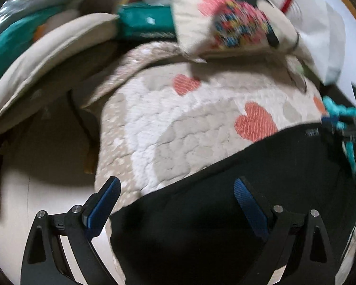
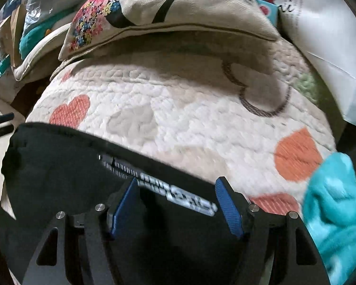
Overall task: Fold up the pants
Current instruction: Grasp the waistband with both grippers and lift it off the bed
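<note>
Black pants lie flat on the near part of the bed's quilted heart blanket, printed waistband edge toward the far side. Left tool gaping, nothing between its pads, over the pants' left edge. Right tool also spread wide, empty, straddling the waistband print. Step looks like picking corners: best pinch both edges at matching points, catch every layer, lift evenly so the fold lines up. Containers: none clearly seen; the far clutter is too blurred to tell. Pillow far side, teal cloth near right.
</note>
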The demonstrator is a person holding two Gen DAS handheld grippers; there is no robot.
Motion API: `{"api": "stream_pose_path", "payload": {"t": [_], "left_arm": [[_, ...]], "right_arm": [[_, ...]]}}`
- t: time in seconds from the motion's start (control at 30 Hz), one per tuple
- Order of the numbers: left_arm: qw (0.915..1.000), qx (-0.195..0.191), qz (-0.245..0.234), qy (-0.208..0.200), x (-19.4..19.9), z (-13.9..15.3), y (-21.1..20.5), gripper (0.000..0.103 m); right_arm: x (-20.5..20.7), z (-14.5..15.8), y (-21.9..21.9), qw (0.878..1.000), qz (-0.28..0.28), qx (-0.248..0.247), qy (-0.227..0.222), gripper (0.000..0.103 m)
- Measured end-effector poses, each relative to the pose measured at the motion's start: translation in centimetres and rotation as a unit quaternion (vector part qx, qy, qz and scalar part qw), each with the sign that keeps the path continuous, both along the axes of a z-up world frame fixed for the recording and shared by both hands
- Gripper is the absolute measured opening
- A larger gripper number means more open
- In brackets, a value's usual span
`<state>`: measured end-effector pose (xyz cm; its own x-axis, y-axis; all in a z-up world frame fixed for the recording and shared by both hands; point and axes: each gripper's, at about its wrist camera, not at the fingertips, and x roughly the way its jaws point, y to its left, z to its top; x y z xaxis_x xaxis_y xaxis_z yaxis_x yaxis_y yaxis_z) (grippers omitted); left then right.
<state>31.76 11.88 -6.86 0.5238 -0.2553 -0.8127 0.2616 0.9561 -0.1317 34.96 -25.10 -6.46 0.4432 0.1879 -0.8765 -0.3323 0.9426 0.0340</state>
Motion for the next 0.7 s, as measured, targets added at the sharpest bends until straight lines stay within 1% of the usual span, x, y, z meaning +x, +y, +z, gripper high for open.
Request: {"api": "stream_pose_path", "payload": {"t": [0.07, 0.13, 0.17, 0.2, 0.27, 0.33, 0.4, 0.43, 0.47, 0.5, 0.53, 0.57, 0.63, 0.7], "left_arm": [[0.9994, 0.009, -0.028, 0.019, 0.7, -1.1, -0.8, 0.096], [0.9971, 0.029, -0.057, 0.042, 1.2, -2.5, -1.7, 0.096], [0.9966, 0.034, -0.067, 0.032, 1.2, -2.8, -1.9, 0.097], [0.9967, 0.030, -0.070, 0.028, 1.1, -2.7, -1.8, 0.097], [0.9965, 0.014, -0.071, 0.042, 1.5, -2.8, -1.4, 0.097], [0.9962, 0.005, -0.074, 0.047, 1.6, -2.8, -1.1, 0.096], [0.9958, 0.008, -0.078, 0.047, 1.4, -2.8, -1.0, 0.090], [0.9957, 0.007, -0.080, 0.047, 1.3, -2.7, -0.8, 0.083], [0.9956, 0.007, -0.080, 0.048, 1.3, -2.5, -0.6, 0.074], [0.9955, 0.005, -0.081, 0.049, 1.3, -2.4, -0.2, 0.069], [0.9953, 0.001, -0.082, 0.051, 1.3, -2.2, 0.1, 0.059], [0.9952, -0.004, -0.082, 0.054, 1.4, -2.0, 0.6, 0.051], [0.9947, -0.012, -0.083, 0.060, 1.6, -1.9, 1.0, 0.048], [0.9947, -0.001, -0.085, 0.056, 1.6, -1.9, 0.8, 0.050]], "right_arm": [[0.9, -0.3, 0.5, 1.000, 0.005, 0.014, 0.005, 0.073], [1.4, -0.6, 1.0, 1.000, 0.015, 0.021, 0.014, 0.073], [1.8, -0.9, 1.4, 0.999, 0.023, 0.018, 0.021, 0.073], [2.0, -1.0, 1.7, 0.999, 0.028, 0.014, 0.023, 0.073], [2.4, -1.2, 2.2, 0.999, 0.041, 0.010, 0.027, 0.073], [2.8, -1.5, 2.5, 0.998, 0.048, 0.014, 0.037, 0.073], [3.1, -1.8, 2.7, 0.997, 0.055, 0.017, 0.044, 0.072], [3.0, -1.9, 2.7, 0.997, 0.060, 0.017, 0.045, 0.072], [2.9, -1.8, 2.7, 0.997, 0.066, 0.018, 0.045, 0.072], [3.0, -1.8, 2.6, 0.996, 0.070, 0.019, 0.046, 0.072], [2.9, -1.7, 2.6, 0.996, 0.075, 0.018, 0.046, 0.071], [2.9, -1.6, 2.6, 0.996, 0.079, 0.016, 0.046, 0.071], [2.9, -1.5, 2.7, 0.995, 0.086, 0.013, 0.045, 0.069], [2.8, -1.7, 3.1, 0.995, 0.090, 0.009, 0.044, 0.067]]}}
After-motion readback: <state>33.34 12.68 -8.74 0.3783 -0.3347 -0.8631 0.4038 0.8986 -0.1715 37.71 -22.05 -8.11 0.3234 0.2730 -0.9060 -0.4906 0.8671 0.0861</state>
